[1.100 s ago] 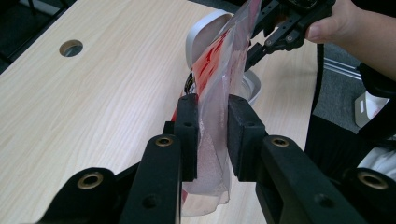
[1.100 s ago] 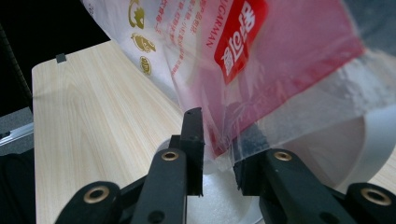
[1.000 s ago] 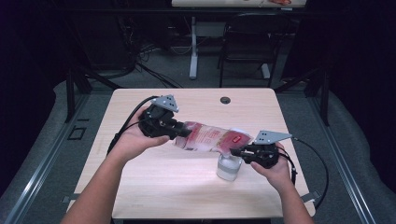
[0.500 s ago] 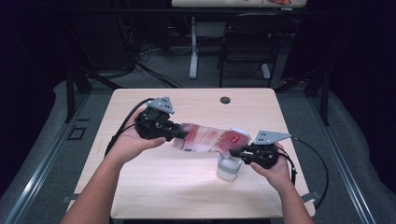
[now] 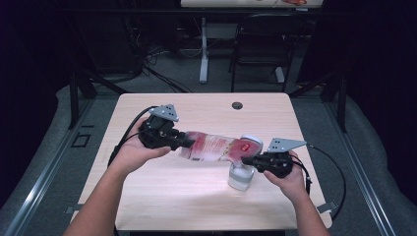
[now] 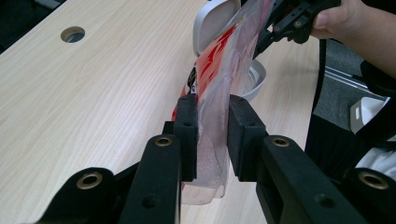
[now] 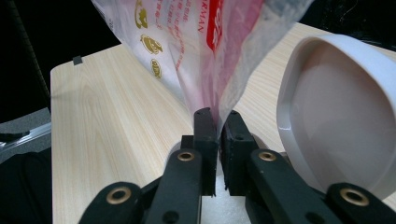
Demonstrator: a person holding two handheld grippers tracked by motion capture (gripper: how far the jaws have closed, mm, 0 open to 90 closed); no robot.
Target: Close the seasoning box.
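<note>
Keep the red-and-clear plastic pouch (image 5: 216,147) taut above mid-table over the white flip-lid container (image 5: 241,176), left gripper (image 5: 183,142) clamping its left end, right gripper (image 5: 246,160), jaws just closed, pinching its right edge.

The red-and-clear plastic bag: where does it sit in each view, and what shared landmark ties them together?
High view: the bag hangs mid-table between both claws.
Left gripper view: it runs up from the jaws at centre.
Right gripper view: it rises from the jaws to the top edge.
Shared landmark: the white container, whose open lid stands beside the bag.
</note>
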